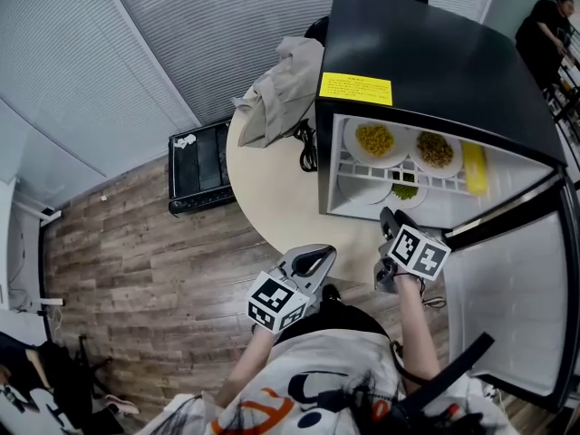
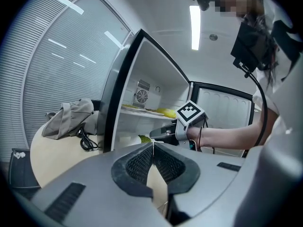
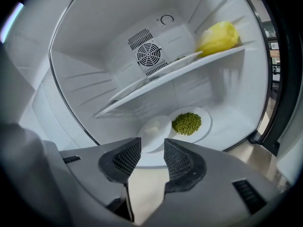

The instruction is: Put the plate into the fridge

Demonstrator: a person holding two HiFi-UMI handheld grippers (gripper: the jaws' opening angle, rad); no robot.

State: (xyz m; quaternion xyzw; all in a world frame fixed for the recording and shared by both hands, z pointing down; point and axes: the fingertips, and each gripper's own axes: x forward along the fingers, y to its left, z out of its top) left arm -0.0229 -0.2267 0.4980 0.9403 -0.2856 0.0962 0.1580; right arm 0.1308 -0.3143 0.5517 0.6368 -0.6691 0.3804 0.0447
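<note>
Four plates were in the one fridge [image 1: 435, 53]: a corn plate [image 1: 353, 150] and a browner plate [image 1: 456, 159] up top, a pale plate [image 3: 163, 122] and a pea plate [image 3: 206, 119] below. One yellow lump [image 1: 474, 169] was there, one round table [image 1: 272, 198], one grey bag [image 1: 281, 89]. Two grippers: left gripper [image 1: 313, 263], right gripper [image 1: 391, 218].

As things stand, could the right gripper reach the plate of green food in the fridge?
Probably yes: the fridge door stands open, the right gripper is empty, and nothing blocks its way to the plate of green food.
</note>
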